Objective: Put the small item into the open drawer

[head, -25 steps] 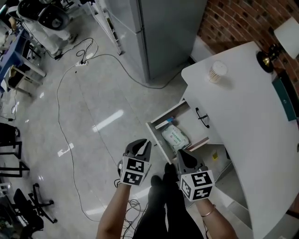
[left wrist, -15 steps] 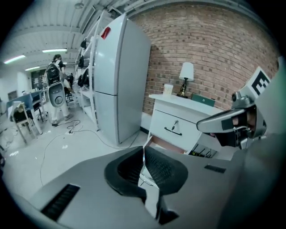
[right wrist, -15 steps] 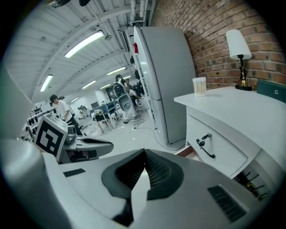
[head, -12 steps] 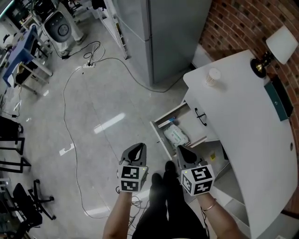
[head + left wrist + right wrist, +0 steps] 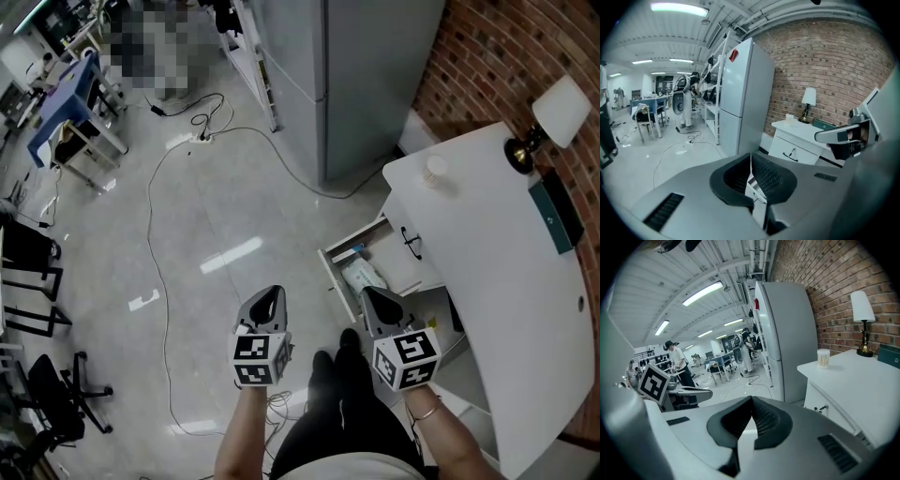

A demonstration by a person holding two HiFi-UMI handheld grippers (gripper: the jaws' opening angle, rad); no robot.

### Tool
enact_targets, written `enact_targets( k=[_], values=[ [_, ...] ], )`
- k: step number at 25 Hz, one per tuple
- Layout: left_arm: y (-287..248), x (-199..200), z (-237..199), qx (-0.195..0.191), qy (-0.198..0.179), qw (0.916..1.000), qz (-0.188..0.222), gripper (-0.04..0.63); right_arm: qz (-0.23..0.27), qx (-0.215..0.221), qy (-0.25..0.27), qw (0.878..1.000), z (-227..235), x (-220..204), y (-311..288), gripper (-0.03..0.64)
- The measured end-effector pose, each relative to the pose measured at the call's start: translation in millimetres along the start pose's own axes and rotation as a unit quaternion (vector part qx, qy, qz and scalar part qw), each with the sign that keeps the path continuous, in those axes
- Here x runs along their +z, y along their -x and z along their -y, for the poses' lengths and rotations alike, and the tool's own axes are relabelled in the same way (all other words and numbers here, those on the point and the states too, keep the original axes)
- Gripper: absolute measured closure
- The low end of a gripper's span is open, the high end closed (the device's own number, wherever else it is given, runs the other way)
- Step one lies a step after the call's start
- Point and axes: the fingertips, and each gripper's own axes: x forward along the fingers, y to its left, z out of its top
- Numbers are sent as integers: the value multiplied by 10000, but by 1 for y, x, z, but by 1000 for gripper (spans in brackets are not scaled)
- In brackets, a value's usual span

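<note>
A white packet with green print point(image 5: 362, 276) lies inside the open drawer point(image 5: 334, 270) of the white cabinet point(image 5: 487, 281). Both grippers hang in front of the drawer, above the floor and apart from it. My left gripper point(image 5: 270, 302) point(image 5: 750, 157) is shut, its ribbed pads meeting with nothing between them. My right gripper point(image 5: 378, 302) point(image 5: 751, 400) is also shut and empty, just at the drawer's near corner in the head view. Each gripper shows in the other's view: the right gripper point(image 5: 841, 136) at the right edge, the left gripper point(image 5: 677, 392) at the left.
On the cabinet top stand a paper cup point(image 5: 434, 171), a lamp point(image 5: 553, 108) and a teal book point(image 5: 553, 216) against a brick wall point(image 5: 497, 47). A grey fridge point(image 5: 366, 75) stands beyond. A cable point(image 5: 155, 244) trails over the floor; chairs point(image 5: 37, 272) stand at the left.
Both grippers have risen away from the drawer, which now looks smaller and farther off. The left gripper's jaws have closed. The packet stays in the drawer.
</note>
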Motion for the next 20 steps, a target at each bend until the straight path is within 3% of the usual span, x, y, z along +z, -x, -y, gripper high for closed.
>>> enact_targets(
  k=[10, 20],
  values=[
    [74, 19, -27, 425, 266, 9978, 439, 565, 228, 120, 27, 9997, -36, 24, 27, 612],
    [114, 22, -43, 620, 174, 9962, 583, 565, 295, 226, 160, 9992, -65, 34, 39, 612]
  ],
)
